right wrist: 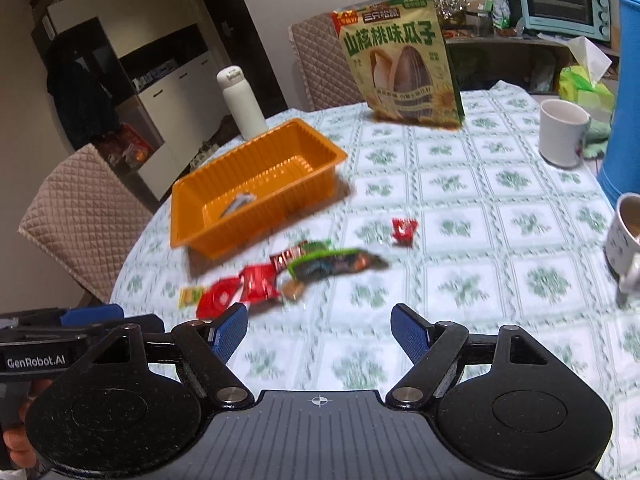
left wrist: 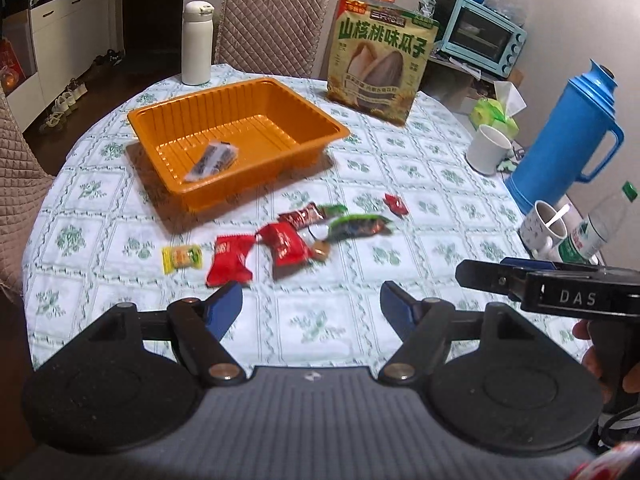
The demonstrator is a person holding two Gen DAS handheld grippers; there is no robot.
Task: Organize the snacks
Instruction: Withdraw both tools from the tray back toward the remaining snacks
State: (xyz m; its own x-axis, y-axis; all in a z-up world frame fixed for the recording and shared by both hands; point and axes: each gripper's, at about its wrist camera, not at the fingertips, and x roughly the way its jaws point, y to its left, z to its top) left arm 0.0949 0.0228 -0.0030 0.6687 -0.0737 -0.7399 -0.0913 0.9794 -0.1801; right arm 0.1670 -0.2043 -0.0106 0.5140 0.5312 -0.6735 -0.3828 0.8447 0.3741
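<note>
Orange tray [left wrist: 256,92] on surface [left wrist: 440,208], long axis running diagonally, holding one dark wrapped snack [left wrist: 212,162]. Loose snacks [left wrist: 280,240] clustered just before it; single red candy [left wrist: 395,204] apart. Sunflower-seed bag [left wrist: 380,56] upright behind. Left tongs [left wrist: 311,308] and right tongs [right wrist: 319,332] both spread wide, gripping nothing.

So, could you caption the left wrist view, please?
Open left gripper faces loose snacks before an orange tray.

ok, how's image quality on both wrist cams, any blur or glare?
Left wrist: fisheye bends the table edge; the snacks are slightly smeared, the seed bag print is readable, and there is mild glare inside the orange tray. Right wrist: heavier motion blur over the snacks and tablecloth; the dark corners are vignetted.
</note>
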